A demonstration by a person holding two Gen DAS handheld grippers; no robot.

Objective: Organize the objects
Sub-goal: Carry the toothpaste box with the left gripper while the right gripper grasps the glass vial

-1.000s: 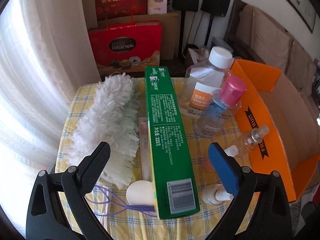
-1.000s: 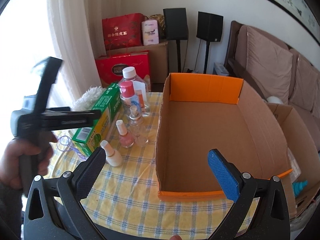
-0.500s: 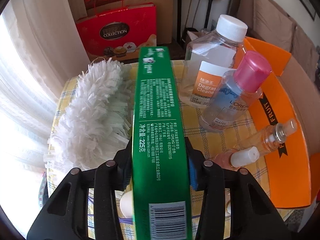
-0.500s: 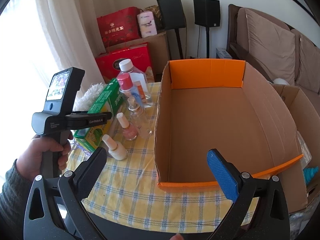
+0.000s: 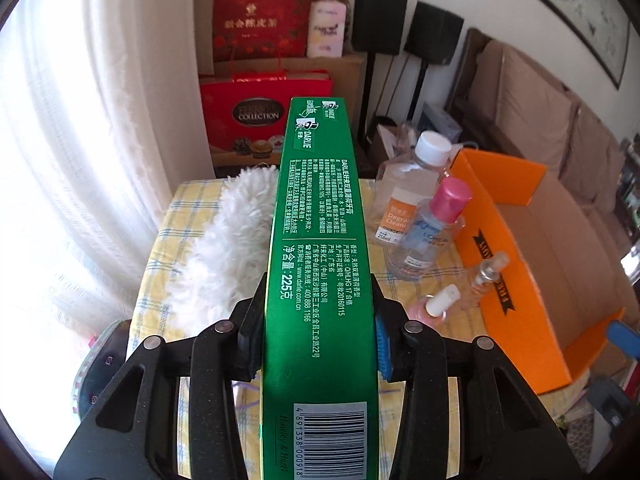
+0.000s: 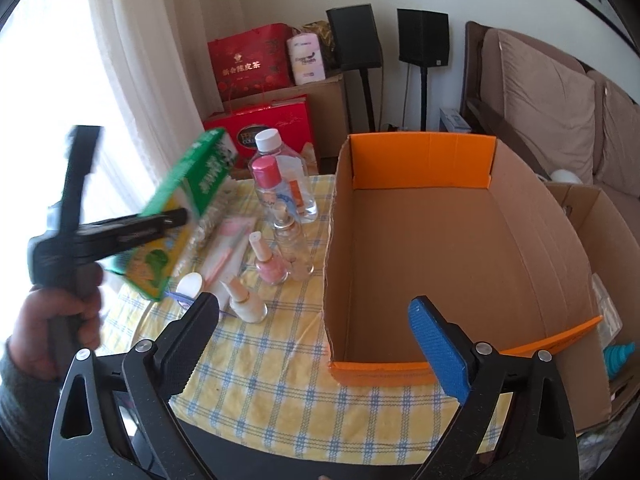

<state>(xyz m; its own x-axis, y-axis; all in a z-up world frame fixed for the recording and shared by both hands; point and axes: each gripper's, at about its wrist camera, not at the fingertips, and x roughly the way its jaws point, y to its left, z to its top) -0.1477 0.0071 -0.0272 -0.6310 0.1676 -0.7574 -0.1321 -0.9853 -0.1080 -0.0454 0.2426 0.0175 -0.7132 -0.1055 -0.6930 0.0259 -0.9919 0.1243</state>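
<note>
toothpaste box (image 5: pixel 320 280): long; green; white print; barcode | left tongs (image 5: pixel 316 336): clamped

On the table (image 6: pixel 280 384), the cardboard box (image 6: pixel 452 240) sits right of the bottles (image 6: pixel 280 184). My left gripper (image 5: pixel 318 340) lifts the toothpaste box (image 5: pixel 320 264) above the duster (image 5: pixel 224 256), left of them.

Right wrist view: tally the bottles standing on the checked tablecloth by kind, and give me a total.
Cleanser bottles, white cap and pink cap: 2
Clear spray bottle: 1
Nail polish bottles, pink and cream: 2
Total: 5
</note>
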